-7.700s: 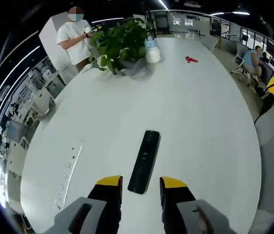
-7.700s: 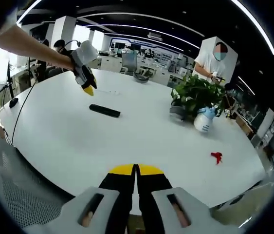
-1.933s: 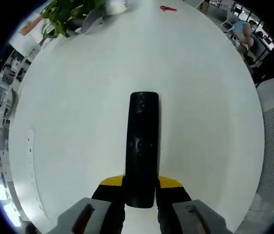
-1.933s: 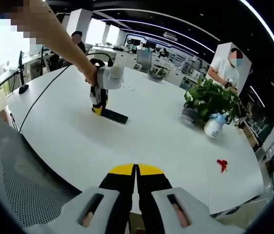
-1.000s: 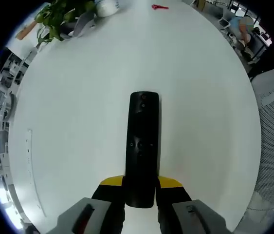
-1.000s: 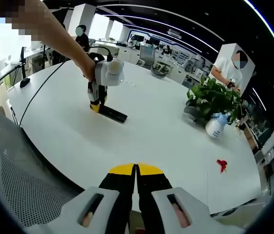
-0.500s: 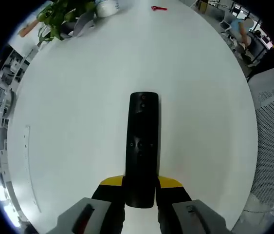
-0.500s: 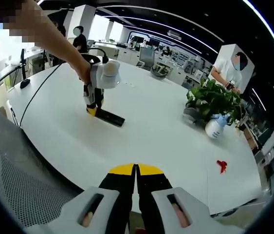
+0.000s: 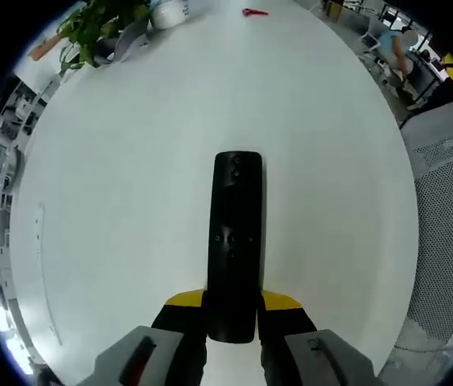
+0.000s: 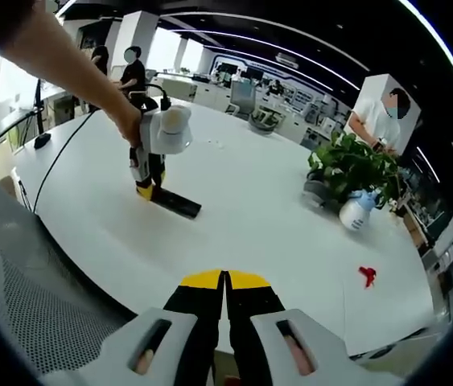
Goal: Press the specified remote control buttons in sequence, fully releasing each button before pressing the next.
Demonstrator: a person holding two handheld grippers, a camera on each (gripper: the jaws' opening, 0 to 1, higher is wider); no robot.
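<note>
In the left gripper view the black remote control (image 9: 236, 241) lies flat on the white oval worktop (image 9: 129, 161), its long axis running 6 to 12 o'clock, near end pinched between the left gripper's (image 9: 233, 305) yellow-tipped jaws; its buttons are too dark to read. The right gripper (image 10: 225, 281) hangs off the worktop's near edge, jaws pressed together. A potted plant (image 10: 353, 165), spray bottle (image 10: 353, 211) and small red object (image 10: 366, 275) sit at 3 o'clock; open-plan office beyond

Remote (image 9: 236, 241) on table (image 9: 113, 201) (plant (image 9: 89, 28) beyond)
</note>
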